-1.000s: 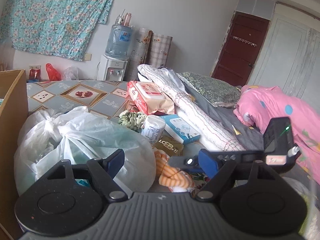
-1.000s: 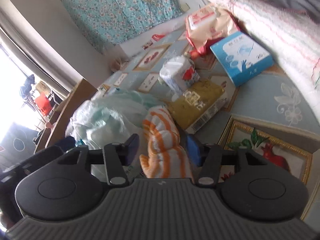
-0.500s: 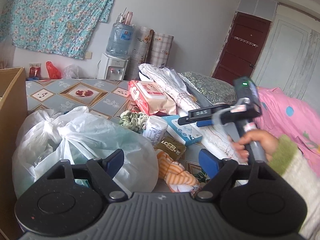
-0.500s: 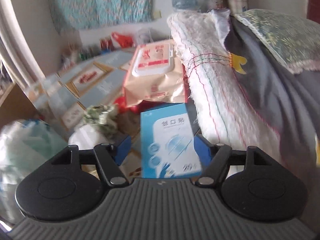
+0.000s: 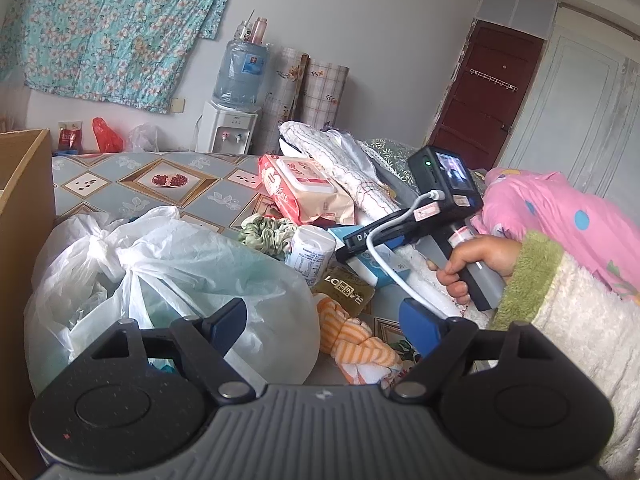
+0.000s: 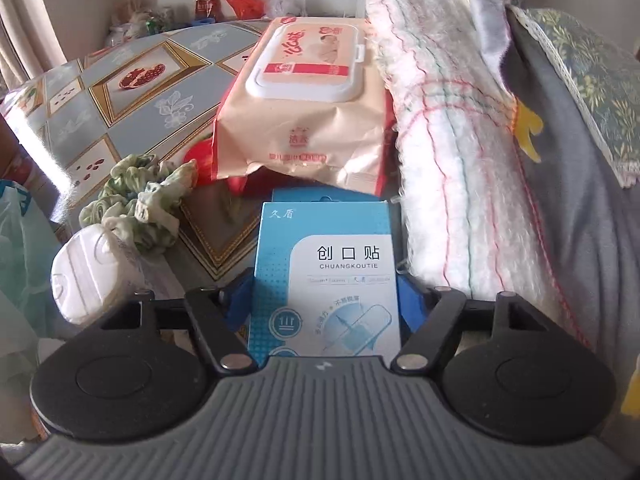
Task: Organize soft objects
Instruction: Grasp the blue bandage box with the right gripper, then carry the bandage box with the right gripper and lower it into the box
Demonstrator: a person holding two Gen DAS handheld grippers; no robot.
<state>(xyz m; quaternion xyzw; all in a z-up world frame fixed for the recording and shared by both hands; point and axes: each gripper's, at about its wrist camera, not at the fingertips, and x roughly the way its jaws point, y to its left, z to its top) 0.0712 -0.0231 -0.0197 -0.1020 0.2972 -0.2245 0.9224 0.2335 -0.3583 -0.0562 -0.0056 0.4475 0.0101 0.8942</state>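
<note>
On the patterned tabletop (image 6: pixel 132 120), the right hand-held gripper (image 6: pixel 326 300) pinches the blue box (image 6: pixel 326 276) (lengthwise away); left hand-held gripper (image 5: pixel 320 322) spread.

1. Left gripper (image 5: pixel 322 322): ribbed grey housing, two black round discs, black linkage arms with silver pivot screws, blue finger pads (image 5: pixel 226 318).
2. Right gripper (image 6: pixel 324 300): same build, small white logo on the grey ribs.
3. Its rear carries a black camera block (image 5: pixel 444 184), green LED, lit screen, white cable.
4. Right hand (image 5: pixel 474 260): bare skin; fuzzy cream sleeve (image 5: pixel 576 320) with green cuff.
</note>
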